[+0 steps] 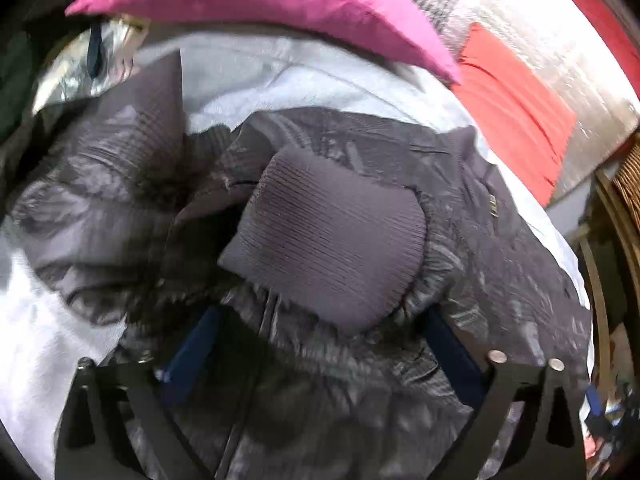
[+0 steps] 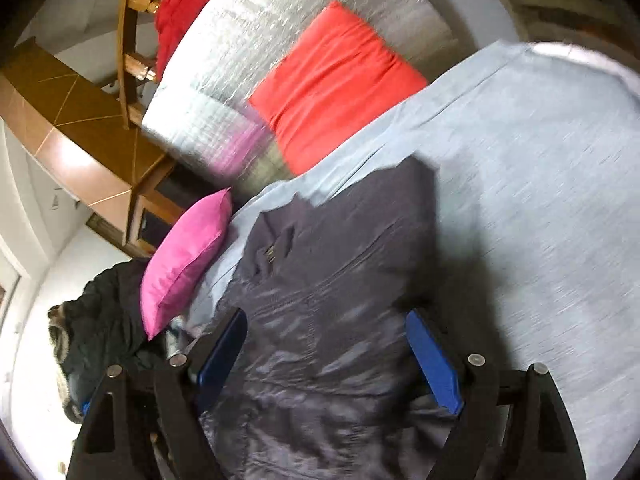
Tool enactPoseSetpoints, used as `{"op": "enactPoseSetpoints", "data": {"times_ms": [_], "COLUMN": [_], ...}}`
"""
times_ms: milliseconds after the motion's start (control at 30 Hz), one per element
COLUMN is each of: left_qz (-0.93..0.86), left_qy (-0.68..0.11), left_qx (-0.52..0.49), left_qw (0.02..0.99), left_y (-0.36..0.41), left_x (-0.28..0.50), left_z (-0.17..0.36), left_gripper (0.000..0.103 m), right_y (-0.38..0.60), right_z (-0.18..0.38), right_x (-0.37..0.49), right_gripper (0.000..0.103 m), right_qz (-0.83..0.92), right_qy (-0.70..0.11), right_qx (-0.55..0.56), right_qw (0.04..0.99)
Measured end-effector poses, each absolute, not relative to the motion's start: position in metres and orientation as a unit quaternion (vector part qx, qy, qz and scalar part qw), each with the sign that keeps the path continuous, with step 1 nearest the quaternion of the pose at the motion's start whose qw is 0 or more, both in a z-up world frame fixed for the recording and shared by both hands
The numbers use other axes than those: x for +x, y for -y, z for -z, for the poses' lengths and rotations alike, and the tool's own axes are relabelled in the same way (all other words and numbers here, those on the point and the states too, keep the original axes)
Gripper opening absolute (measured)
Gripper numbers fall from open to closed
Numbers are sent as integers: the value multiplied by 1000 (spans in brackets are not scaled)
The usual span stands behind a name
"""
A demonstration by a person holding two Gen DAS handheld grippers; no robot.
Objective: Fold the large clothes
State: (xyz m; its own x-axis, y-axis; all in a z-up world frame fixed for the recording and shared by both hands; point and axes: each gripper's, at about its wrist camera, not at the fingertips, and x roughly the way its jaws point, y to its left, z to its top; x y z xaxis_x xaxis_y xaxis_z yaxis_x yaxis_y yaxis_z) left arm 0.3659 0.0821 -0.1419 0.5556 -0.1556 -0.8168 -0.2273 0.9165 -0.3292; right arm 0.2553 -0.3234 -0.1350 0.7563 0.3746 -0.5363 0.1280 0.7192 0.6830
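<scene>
A dark grey shiny jacket (image 1: 132, 184) lies crumpled on a pale blue sheet (image 1: 256, 76). Its ribbed knit cuff (image 1: 332, 236) sticks up just ahead of my left gripper (image 1: 320, 344). The left jaws stand wide apart with the sleeve fabric bunched between the blue pads; no grip shows. In the right wrist view the jacket (image 2: 340, 264) spreads flat on the sheet (image 2: 540, 184). My right gripper (image 2: 326, 340) is open, its blue pads on either side of the jacket's body, close above it.
A magenta pillow (image 1: 272, 0) (image 2: 184, 260) and a red pillow (image 1: 516, 108) (image 2: 336, 80) lie at the sheet's edge on a silver quilted cover (image 2: 260, 40). A dark garment pile (image 2: 100, 320) lies beyond the magenta pillow. Wooden furniture (image 2: 76, 120) and a wicker piece (image 1: 628, 176) stand beside the bed.
</scene>
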Motion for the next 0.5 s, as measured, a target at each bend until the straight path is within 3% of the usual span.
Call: {"op": "enactPoseSetpoints", "data": {"times_ms": [33, 100, 200, 267, 300, 400, 500], "left_qz": [-17, -6, -12, -9, -6, 3, 4], "left_qy": [-470, -471, -467, -459, -459, -472, -470], "left_qx": [-203, -185, -169, -165, -163, -143, -100], "left_qw": [859, 862, 868, 873, 873, 870, 877], "left_y": [-80, -68, -56, -53, -51, -52, -41], "left_x": [368, 372, 371, 367, 365, 368, 364], "left_z": [142, 141, 133, 129, 132, 156, 148], "left_gripper": [76, 39, 35, 35, 35, 36, 38], "right_y": [331, 340, 334, 319, 315, 307, 307], "right_z": [139, 153, 169, 165, 162, 163, 174], "right_x": [259, 270, 295, 306, 309, 314, 312], "right_gripper": [85, 85, 83, 55, 24, 23, 23], "right_qz": [-61, -60, -78, -85, -79, -22, -10], "right_qy": [-348, -373, -414, -433, -440, -453, -460], "right_qx": [371, 383, 371, 321, 305, 209, 197], "right_qw": [858, 843, 828, 838, 841, 866, 866]}}
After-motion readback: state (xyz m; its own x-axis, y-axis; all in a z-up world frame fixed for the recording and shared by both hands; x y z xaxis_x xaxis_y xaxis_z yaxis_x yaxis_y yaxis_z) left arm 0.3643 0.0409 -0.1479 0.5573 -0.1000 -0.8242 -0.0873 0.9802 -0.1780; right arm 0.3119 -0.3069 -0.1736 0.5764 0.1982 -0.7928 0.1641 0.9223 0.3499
